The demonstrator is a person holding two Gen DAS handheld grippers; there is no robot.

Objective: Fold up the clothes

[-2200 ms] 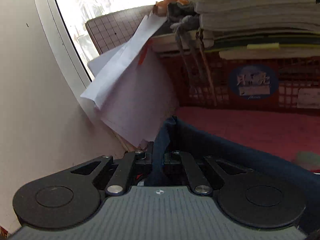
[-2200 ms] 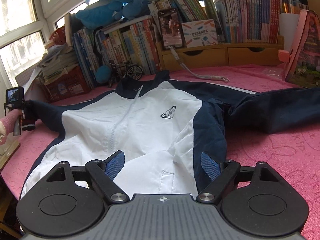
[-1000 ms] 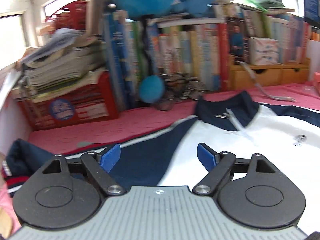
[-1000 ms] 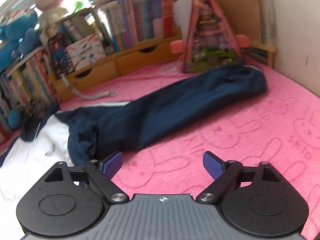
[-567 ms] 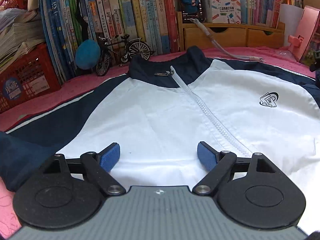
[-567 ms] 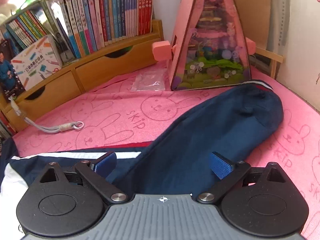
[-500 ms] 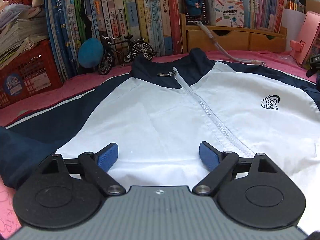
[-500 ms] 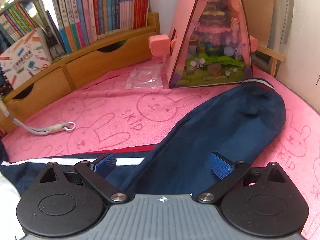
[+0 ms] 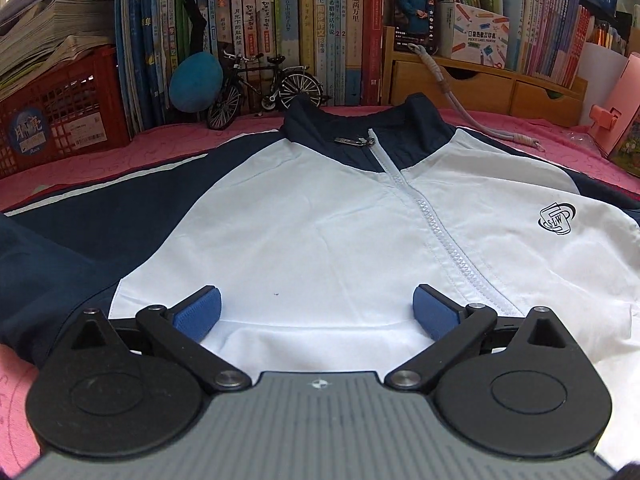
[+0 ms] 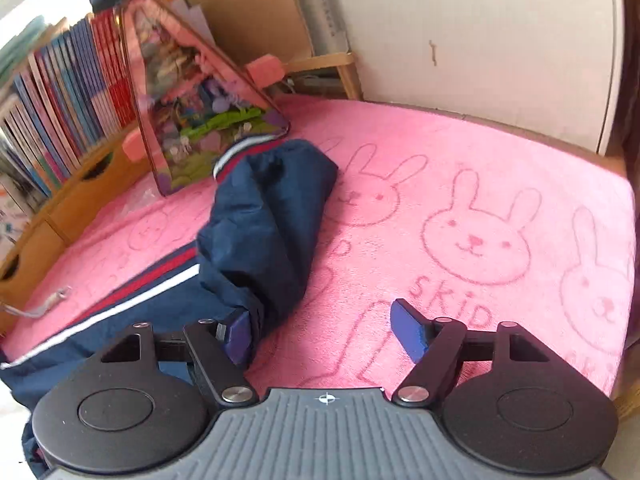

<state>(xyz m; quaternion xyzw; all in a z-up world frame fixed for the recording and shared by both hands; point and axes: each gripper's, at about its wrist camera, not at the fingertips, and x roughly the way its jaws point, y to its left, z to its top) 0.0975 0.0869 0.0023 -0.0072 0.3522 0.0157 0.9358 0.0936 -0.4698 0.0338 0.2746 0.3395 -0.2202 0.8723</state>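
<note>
A white jacket (image 9: 320, 232) with a navy collar and navy sleeves lies zipped and front up on the pink bunny-print cloth (image 10: 480, 184). My left gripper (image 9: 316, 312) hovers low over the white front near the hem. Its jaws are opening wide and grip nothing. In the right wrist view the jacket's navy sleeve (image 10: 272, 216) lies bunched, its red-and-white cuff (image 10: 240, 150) against a pink toy house. My right gripper (image 10: 324, 334) is beside the sleeve with its jaws closing. The left pad (image 10: 236, 338) touches the sleeve's edge and the right pad is over bare cloth.
A row of books (image 9: 280, 32), a red crate (image 9: 60, 108) under stacked papers, a model bicycle (image 9: 264, 88) and wooden drawers (image 9: 480, 88) line the back. The pink toy house (image 10: 192, 104) stands by the cuff. A wall panel (image 10: 480, 40) and the table's edge (image 10: 628, 264) lie to the right.
The left gripper has sunk a little closer to the white front and its jaws have spread. The right gripper has swung and rolled, so the sleeve now sits at its left pad, and its jaws have narrowed.
</note>
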